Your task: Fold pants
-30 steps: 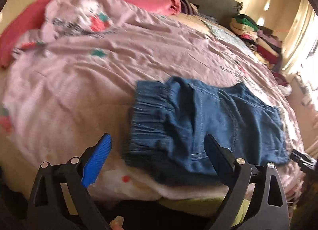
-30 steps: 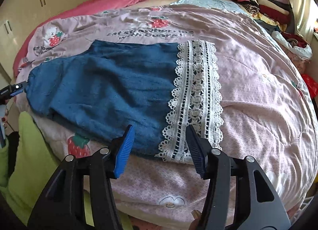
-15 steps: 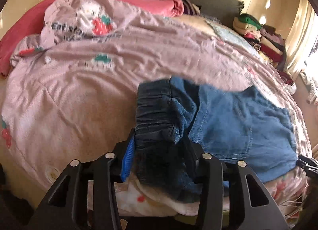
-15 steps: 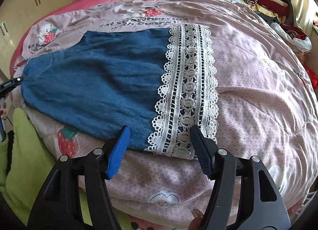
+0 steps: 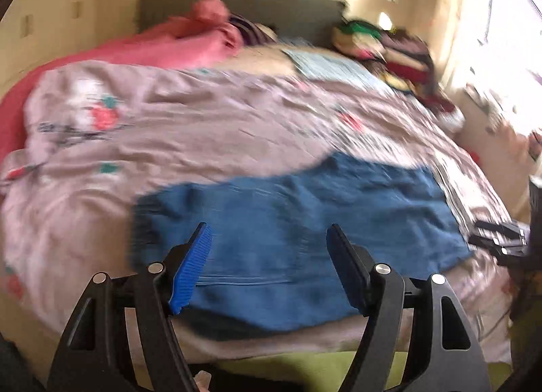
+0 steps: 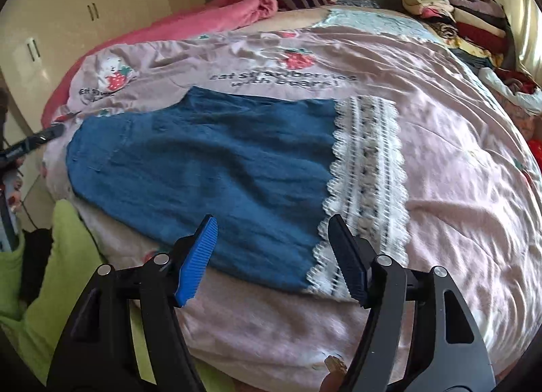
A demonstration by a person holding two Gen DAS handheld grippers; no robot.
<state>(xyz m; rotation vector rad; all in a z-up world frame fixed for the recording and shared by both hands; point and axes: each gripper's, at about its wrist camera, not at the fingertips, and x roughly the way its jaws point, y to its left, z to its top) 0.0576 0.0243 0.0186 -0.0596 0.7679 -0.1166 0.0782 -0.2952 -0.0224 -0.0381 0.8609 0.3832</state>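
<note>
Pink strawberry-print duvet (image 6: 440, 172) covers bed. Blue denim pants (image 6: 210, 168) w/ white lace hem (image 6: 369, 168) lie flat by bed's near edge. Left gripper (image 5: 269, 239) just opened, nothing between jaws. Right gripper (image 6: 272, 233) likewise opening, empty, over hem's near corner.

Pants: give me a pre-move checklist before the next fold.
1. Pants lie flat on the quilt: ok.
2. Lace hem spread, not tucked under: ok.
3. Left gripper open and empty, jaws just reopened: ok.
4. Right gripper open and empty, jaws just widened, hem edge between them but ungripped: ok.
5. Waist end squared up: cannot tell, the left wrist view is blurred.
6. Clothes pile well away from the pants: ok.
</note>
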